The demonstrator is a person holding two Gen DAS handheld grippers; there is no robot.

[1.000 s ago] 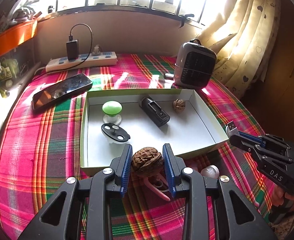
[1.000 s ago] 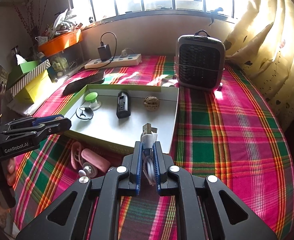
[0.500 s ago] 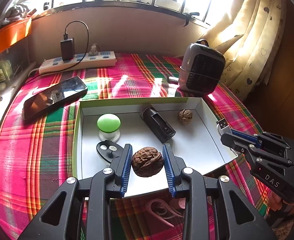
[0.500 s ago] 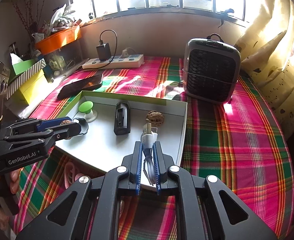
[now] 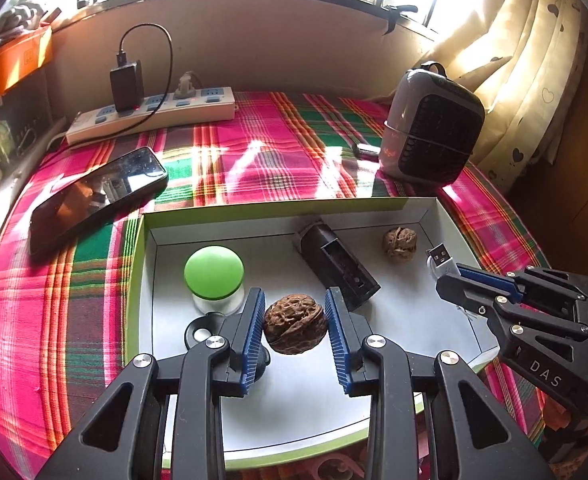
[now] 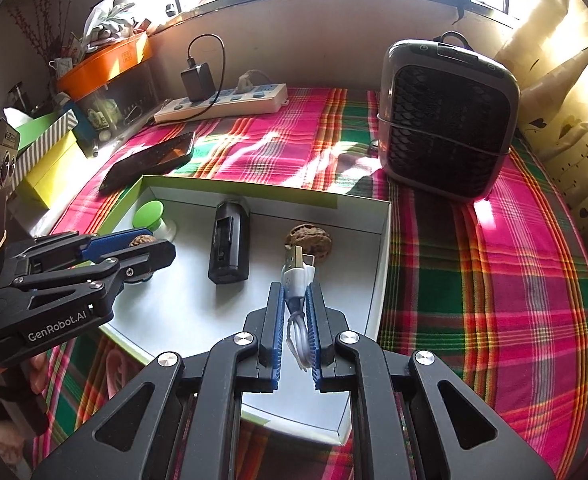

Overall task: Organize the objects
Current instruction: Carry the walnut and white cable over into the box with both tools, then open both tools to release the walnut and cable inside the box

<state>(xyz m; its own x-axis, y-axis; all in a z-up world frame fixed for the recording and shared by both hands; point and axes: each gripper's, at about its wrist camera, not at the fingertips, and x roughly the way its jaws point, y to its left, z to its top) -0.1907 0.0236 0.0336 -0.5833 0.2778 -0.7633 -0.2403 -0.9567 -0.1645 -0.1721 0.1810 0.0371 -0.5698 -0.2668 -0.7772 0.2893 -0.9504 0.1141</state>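
My left gripper is shut on a brown walnut and holds it over the white, green-rimmed box. My right gripper is shut on a white USB cable, also over the box; it shows at the right in the left wrist view. Inside the box lie a green-capped knob, a black rectangular device, a second walnut and a black round piece, partly hidden by my left fingers.
A black phone lies left of the box. A power strip with a charger runs along the back wall. A grey heater stands at the back right. Pink items lie in front of the box. Boxes and an orange tray crowd the left shelf.
Both grippers have moved forward from in front of the box to over its inside, each still carrying its object. The pink items have dropped out of sight below the left gripper.
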